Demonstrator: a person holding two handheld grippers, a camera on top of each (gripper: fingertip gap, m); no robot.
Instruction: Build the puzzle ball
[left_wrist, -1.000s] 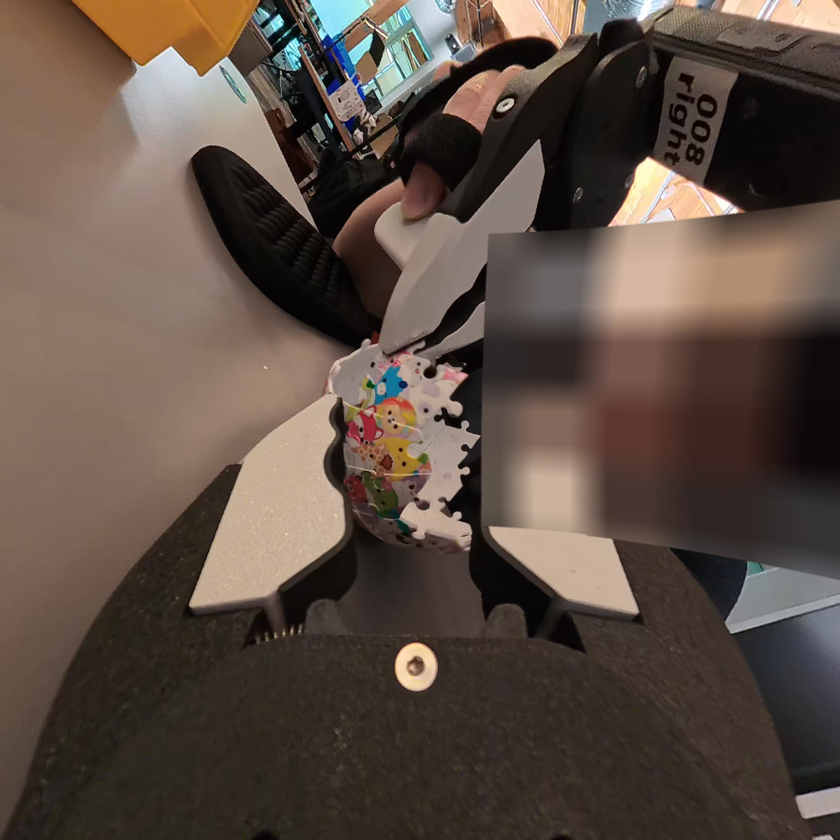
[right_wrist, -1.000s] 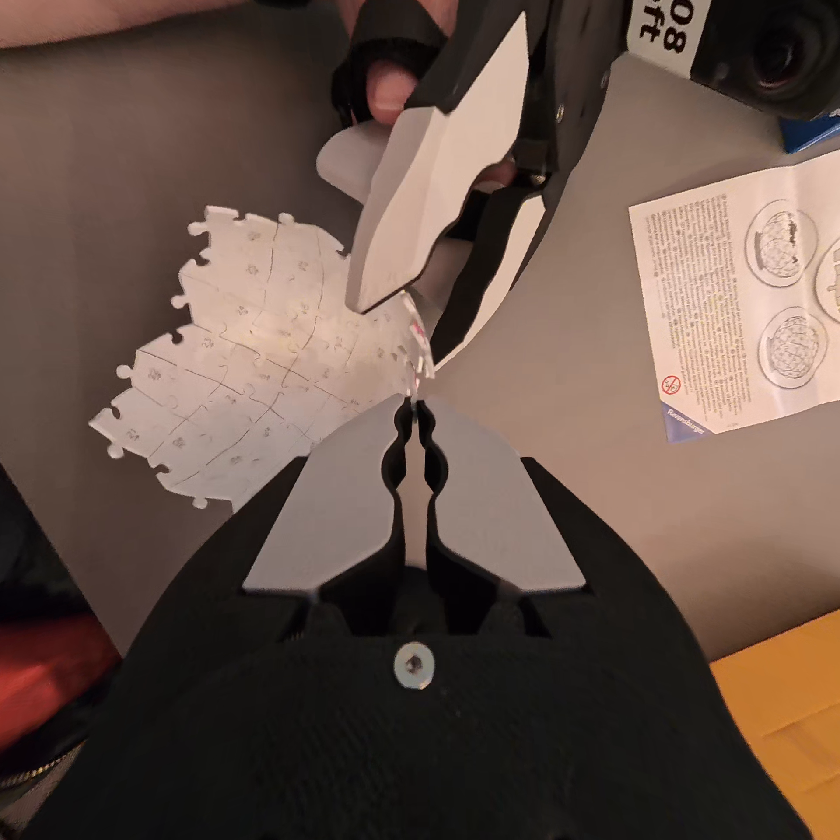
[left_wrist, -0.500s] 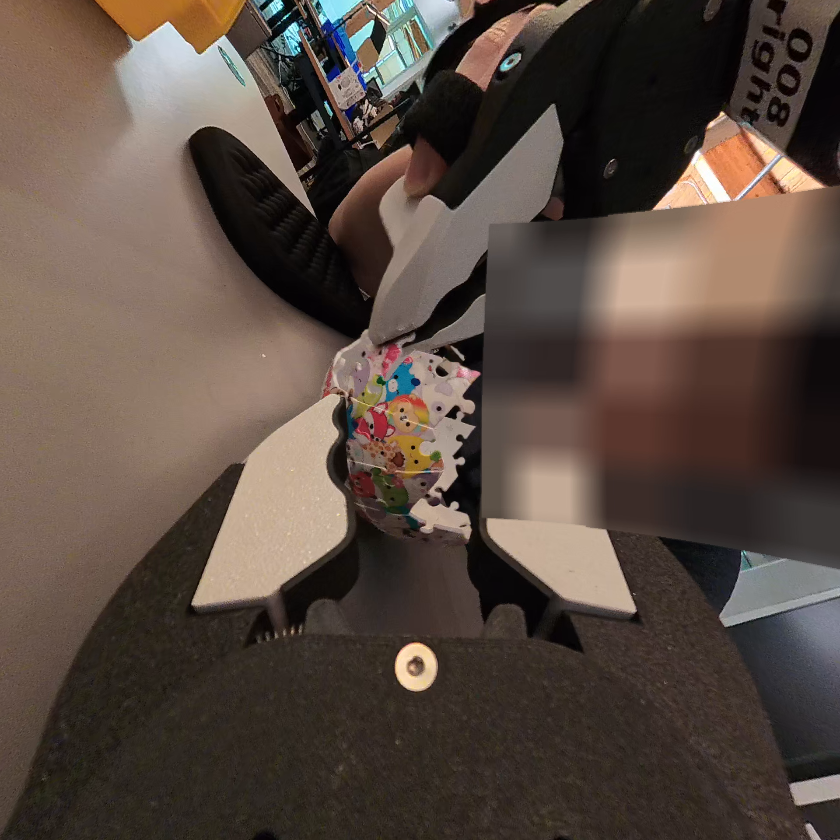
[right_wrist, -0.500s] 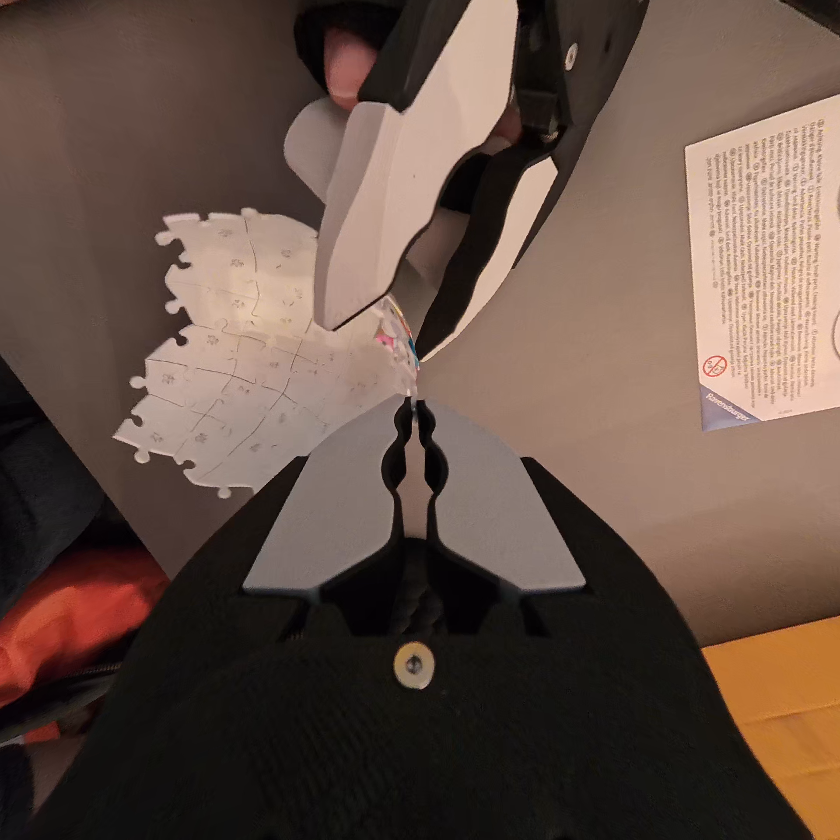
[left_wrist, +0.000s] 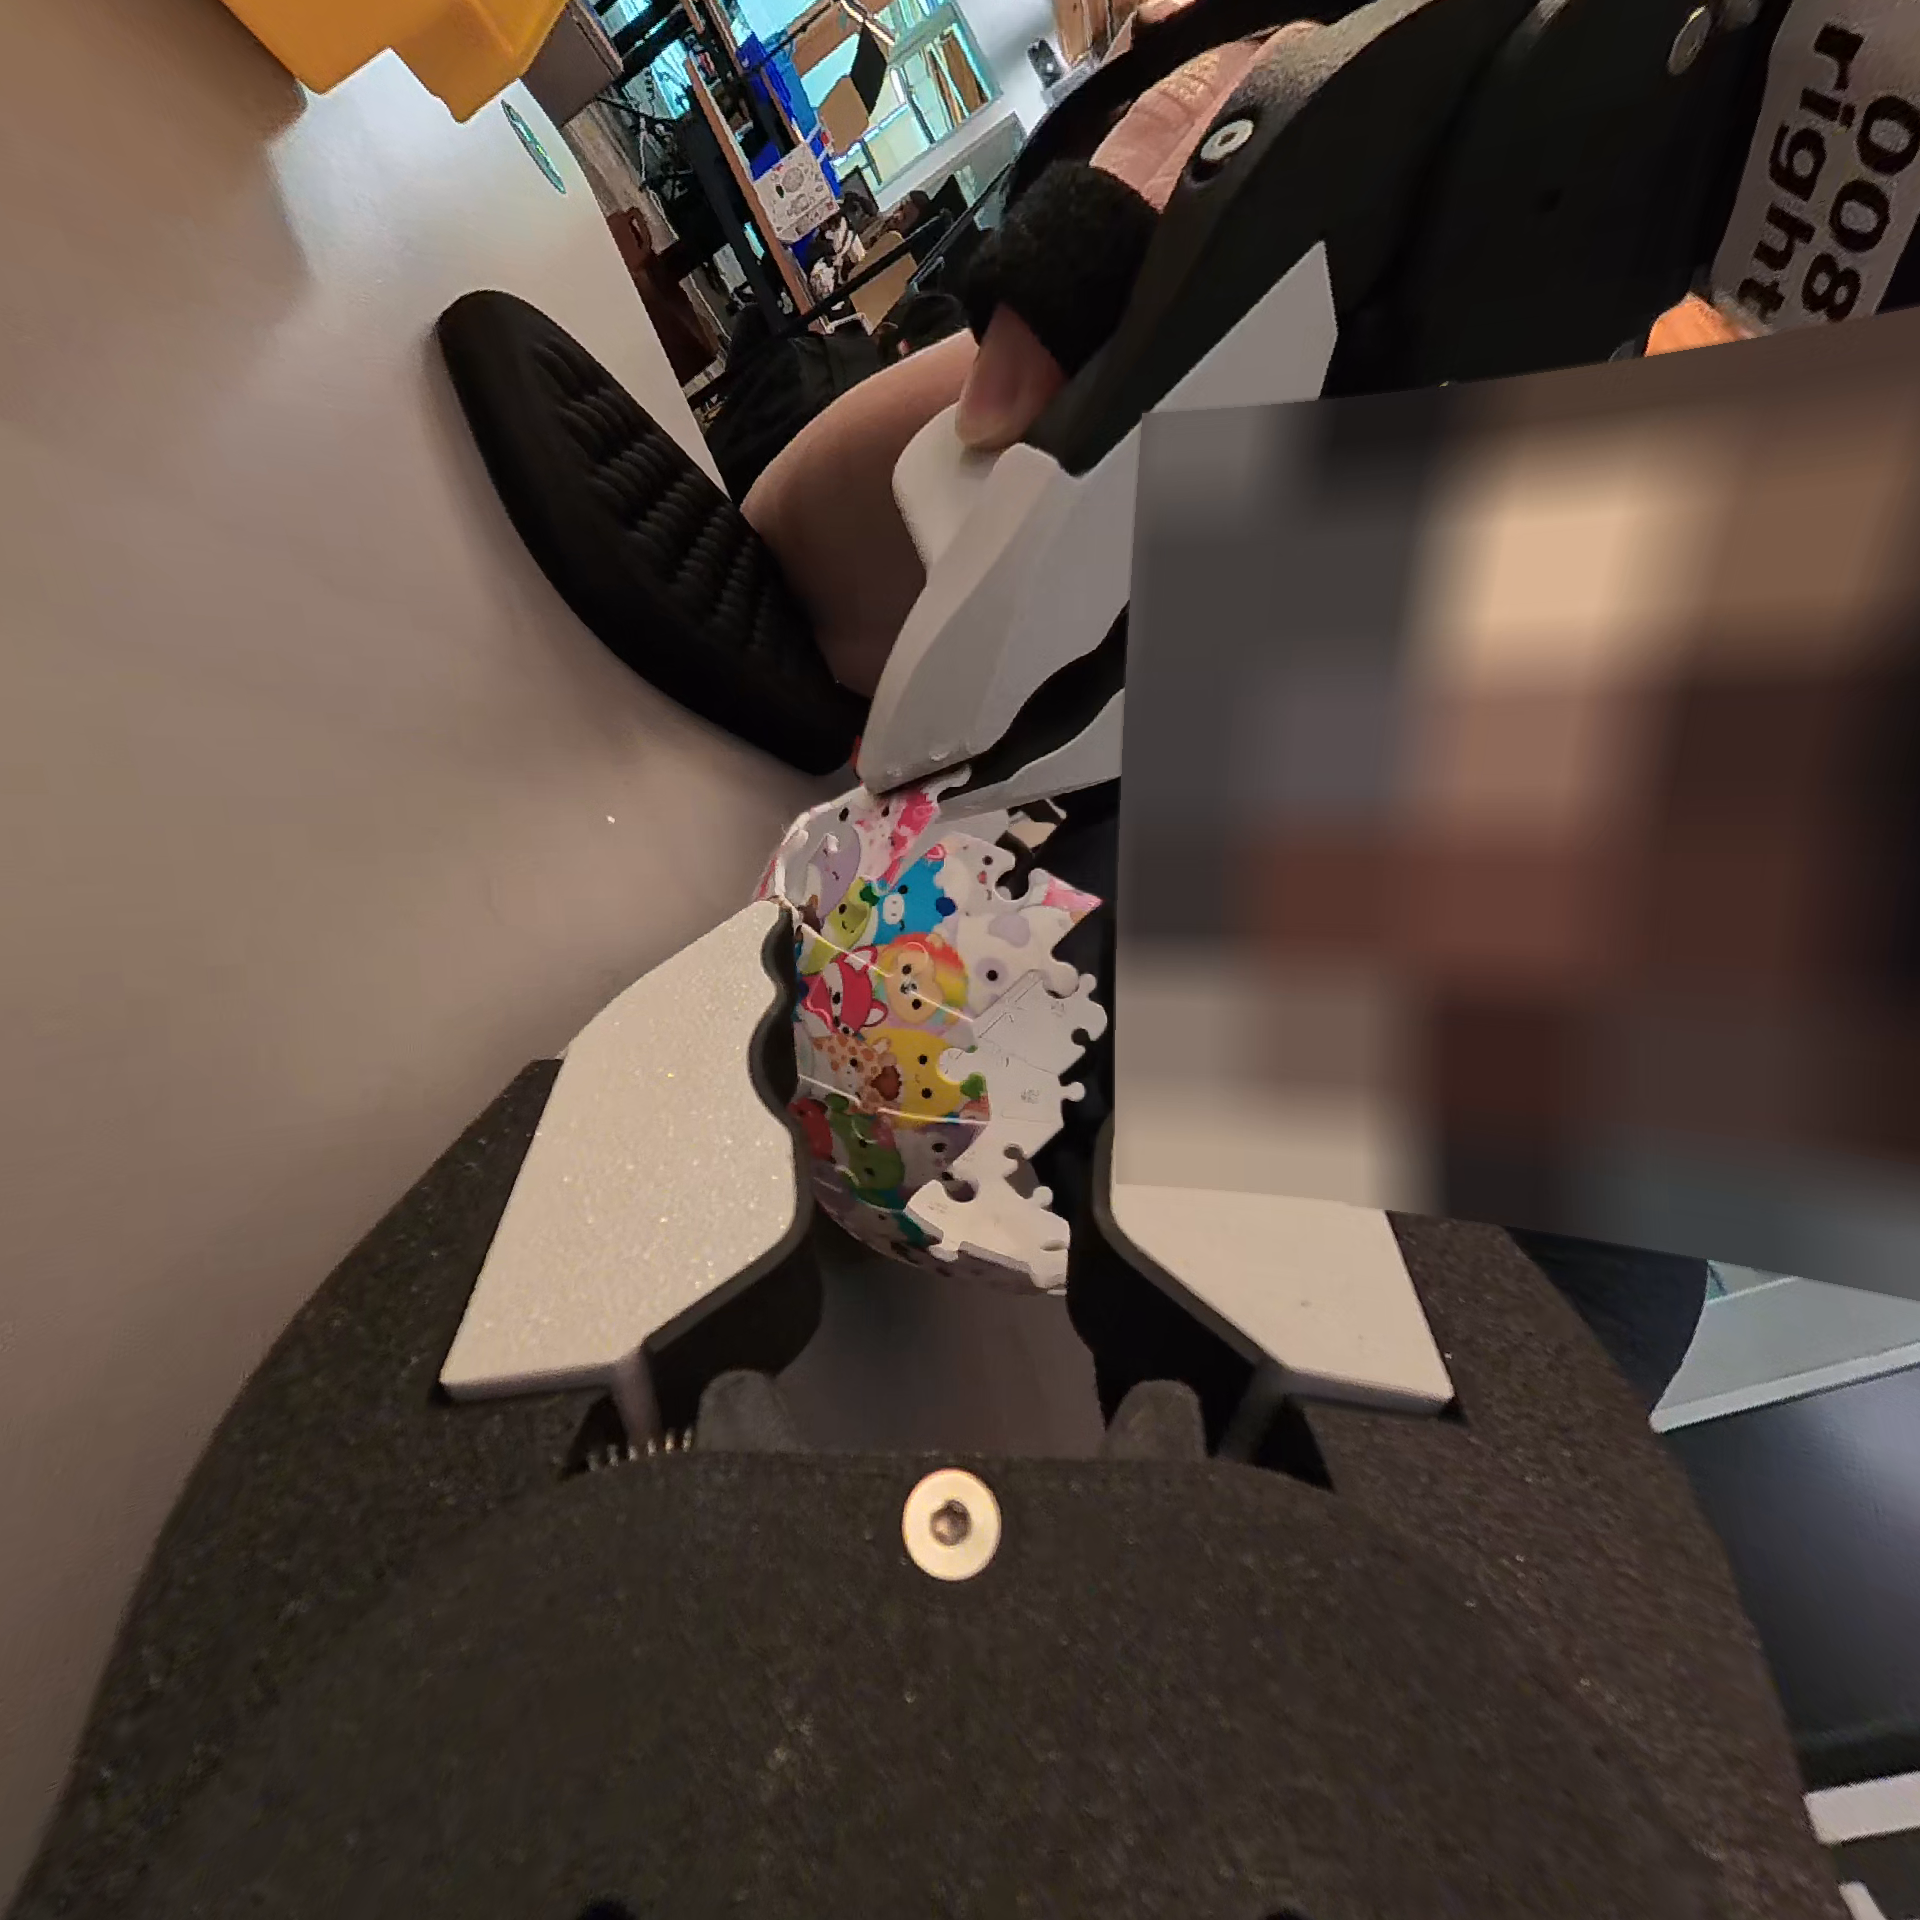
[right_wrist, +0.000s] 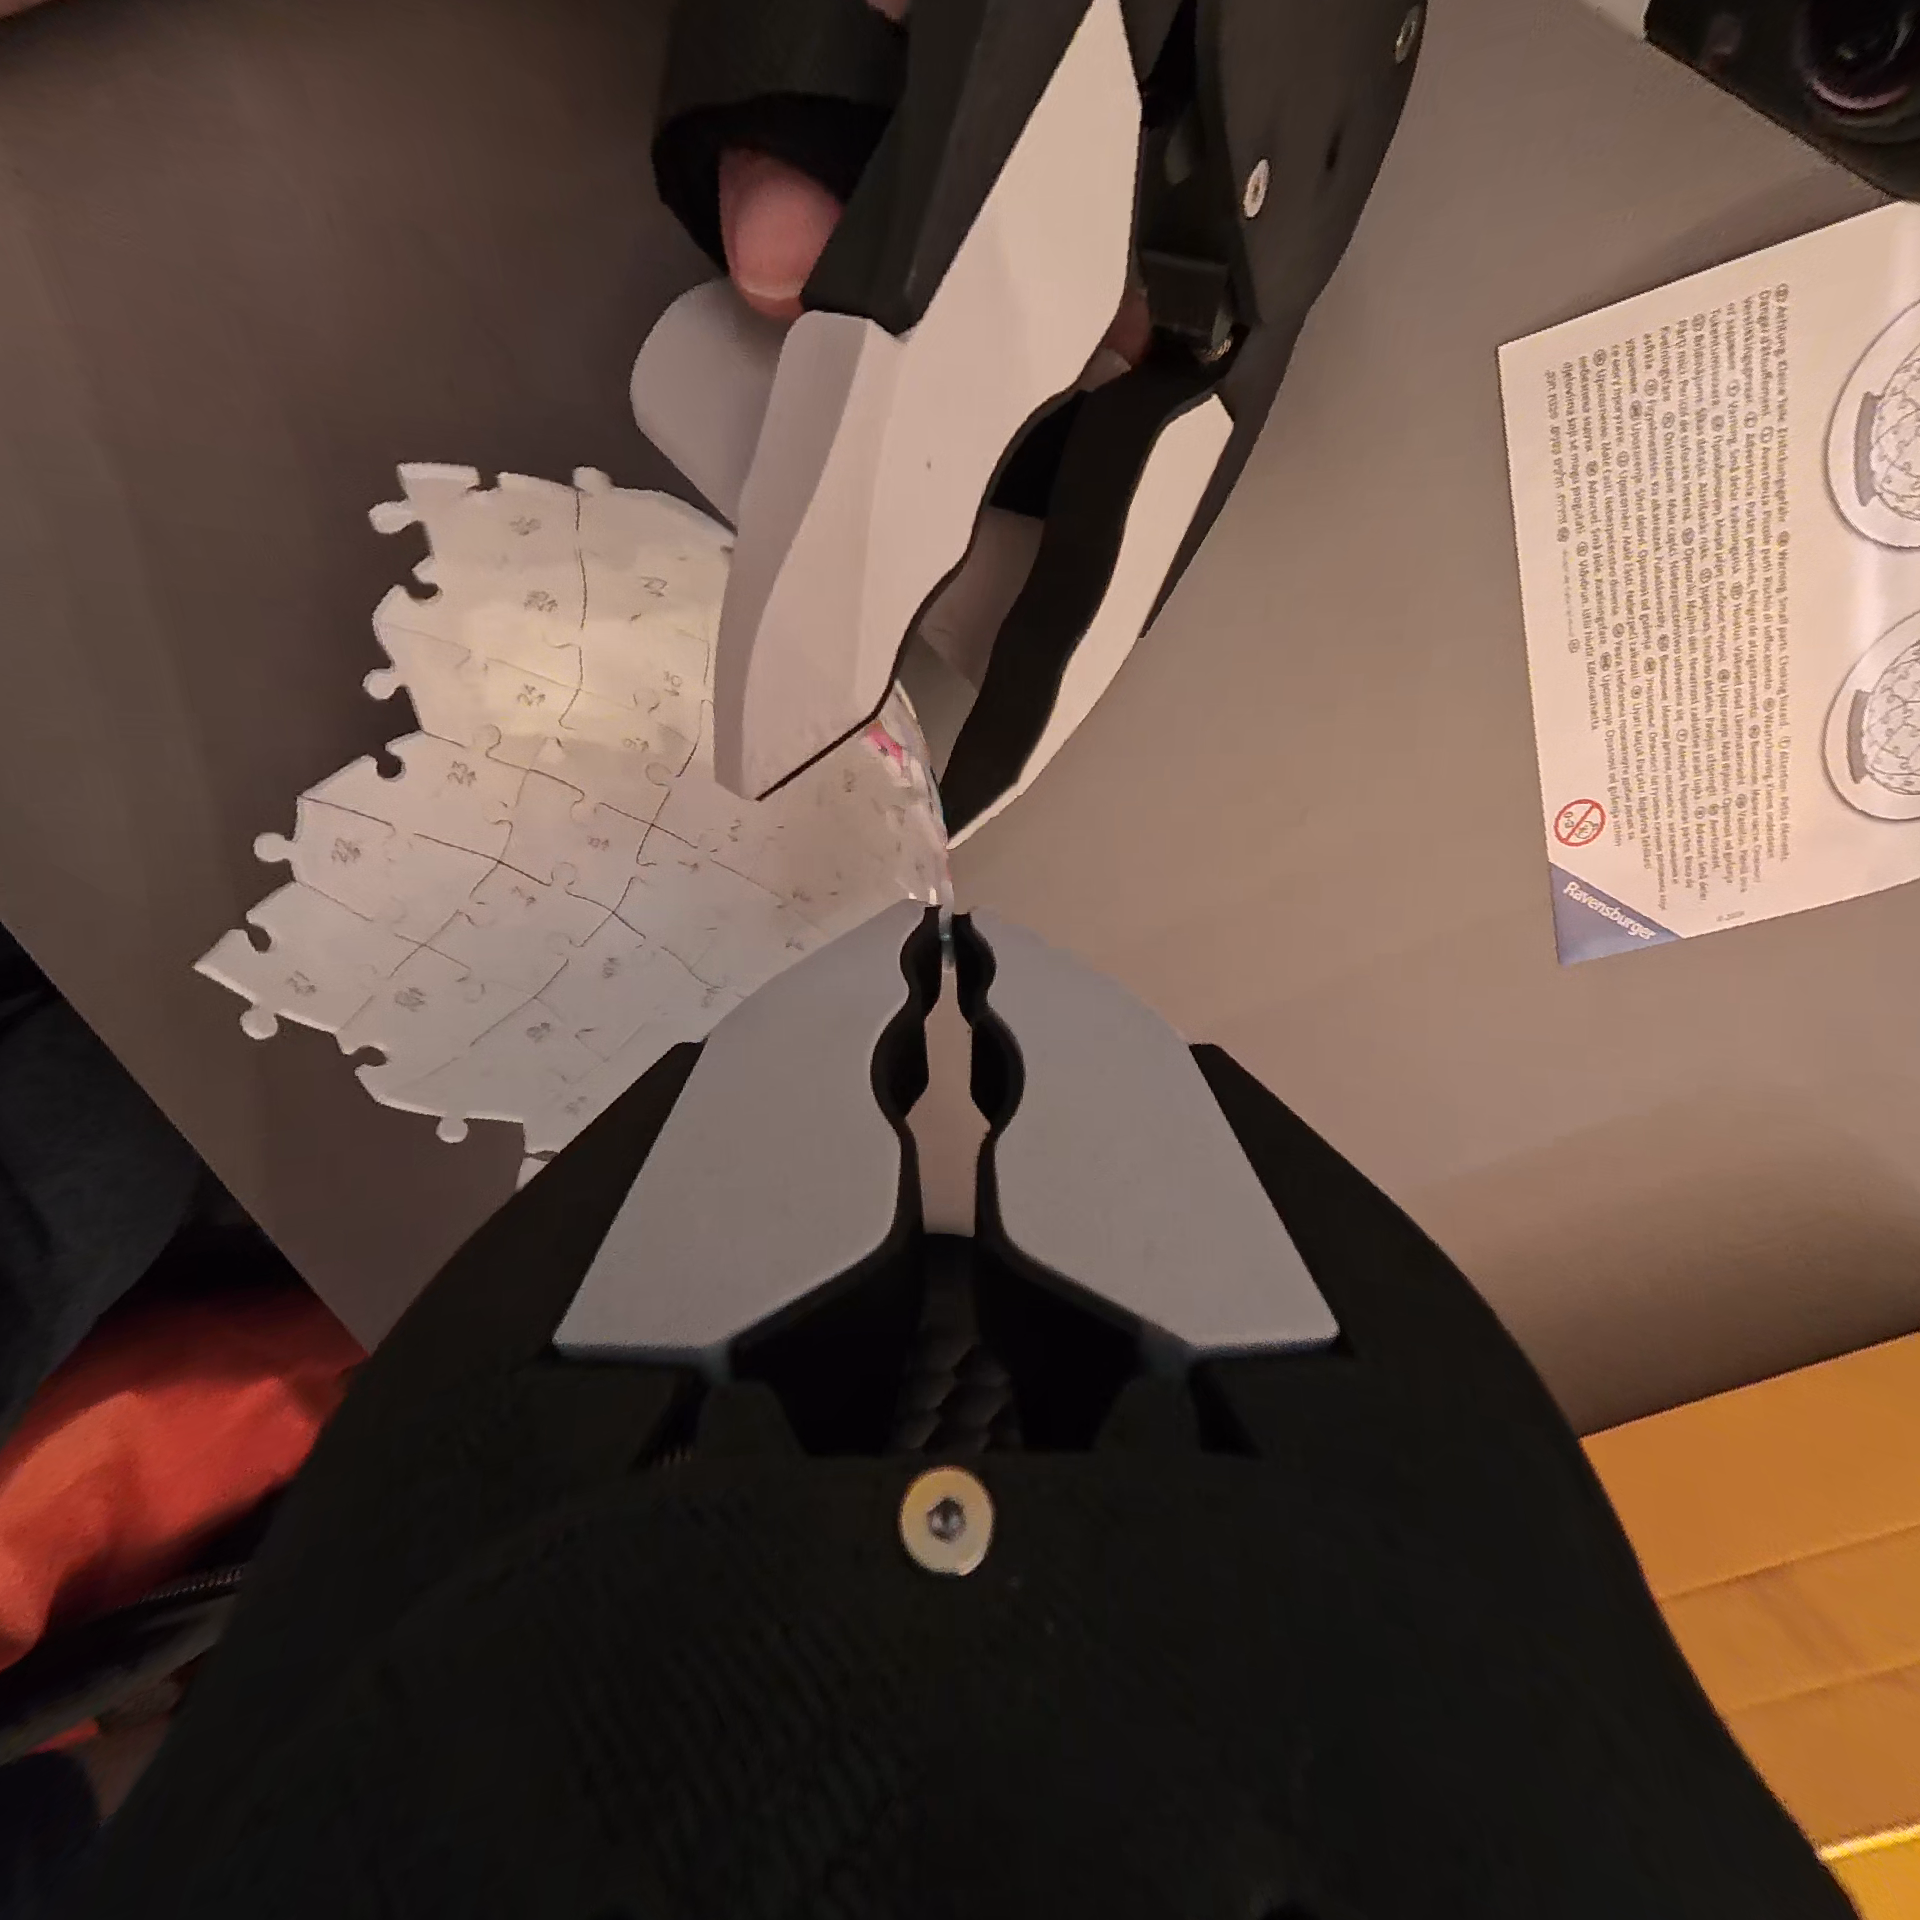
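Note:
A partly built puzzle ball (left_wrist: 914, 1039), a curved shell with colourful cartoon animals outside, sits between my left gripper's (left_wrist: 925, 987) fingers; the right finger is partly under a blurred patch. The left gripper holds it off the table. The right wrist view shows the shell's white numbered inside (right_wrist: 520, 831), with the left gripper (right_wrist: 873, 800) clamped over its rim. My right gripper (right_wrist: 940, 920) is shut on the shell's edge next to the left gripper's tips. In the left wrist view the right gripper (left_wrist: 925, 790) pinches the shell's top rim.
A grey table (left_wrist: 260, 727) lies below. A folded instruction leaflet (right_wrist: 1714, 623) lies on it to the right, a yellow box (right_wrist: 1766, 1610) nearer. A yellow bin (left_wrist: 416, 42) and a black ribbed object (left_wrist: 623, 520) sit at the table's far edge. Orange fabric (right_wrist: 135, 1455) is at lower left. My two grippers' fingertips are within a few centimetres of each other.
The two grippers have drawn closer together and the shell has turned slightly between them. Both grips have stayed shut on the shell.

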